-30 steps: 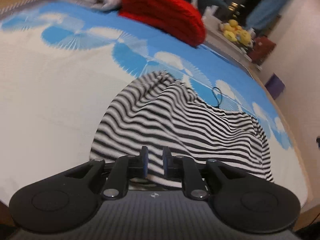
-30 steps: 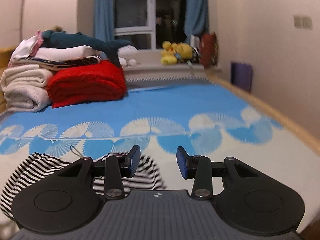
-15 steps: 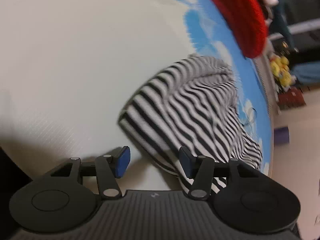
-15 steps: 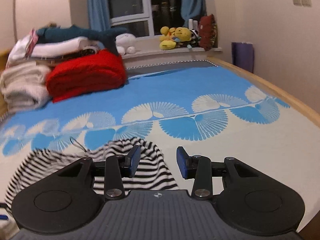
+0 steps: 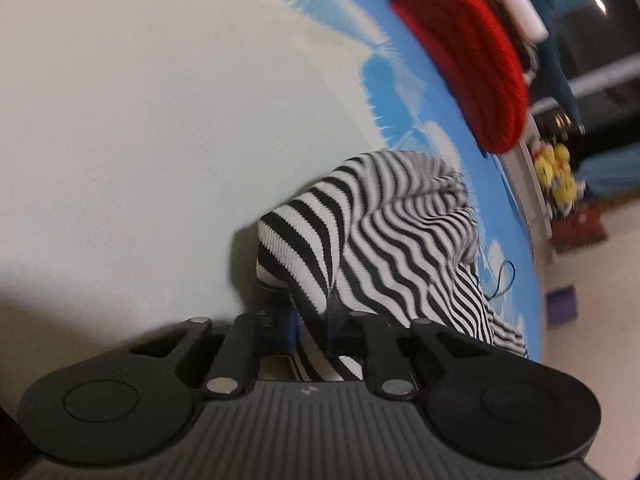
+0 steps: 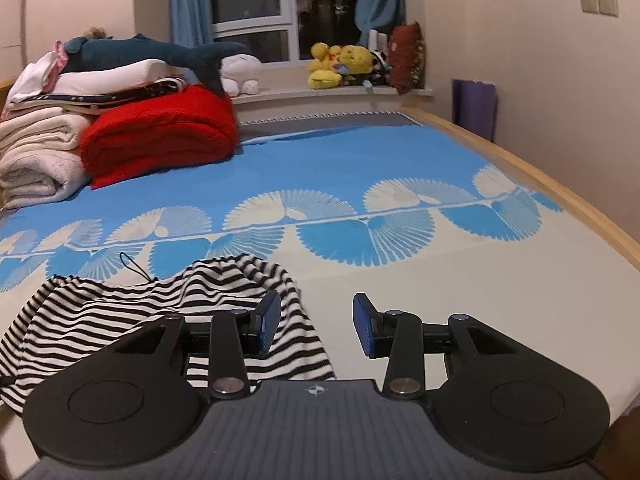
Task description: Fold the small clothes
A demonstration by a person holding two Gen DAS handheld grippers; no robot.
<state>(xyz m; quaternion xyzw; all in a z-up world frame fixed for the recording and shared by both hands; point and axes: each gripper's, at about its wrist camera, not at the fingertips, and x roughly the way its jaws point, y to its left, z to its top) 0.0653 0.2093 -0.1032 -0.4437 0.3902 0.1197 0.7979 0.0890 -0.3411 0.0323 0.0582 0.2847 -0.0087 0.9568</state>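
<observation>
A black-and-white striped garment (image 5: 384, 240) lies crumpled on the bed sheet (image 5: 160, 120). My left gripper (image 5: 312, 330) is shut on the garment's near corner, and the cloth bunches up between the blue pads. In the right wrist view the striped garment (image 6: 132, 304) spreads at the lower left on the sheet (image 6: 440, 292). My right gripper (image 6: 316, 322) is open and empty, just above the garment's right edge, its left finger over the cloth.
A red folded blanket (image 6: 160, 132) and a stack of white towels (image 6: 36, 152) with a plush shark (image 6: 152, 50) sit at the bed's far left. Plush toys (image 6: 340, 64) line the windowsill. The wooden bed edge (image 6: 560, 196) runs along the right.
My left gripper was shut on the garment, opened half a second ago, and has now closed on its corner. The right gripper moved slightly closer to the garment's right edge, still open.
</observation>
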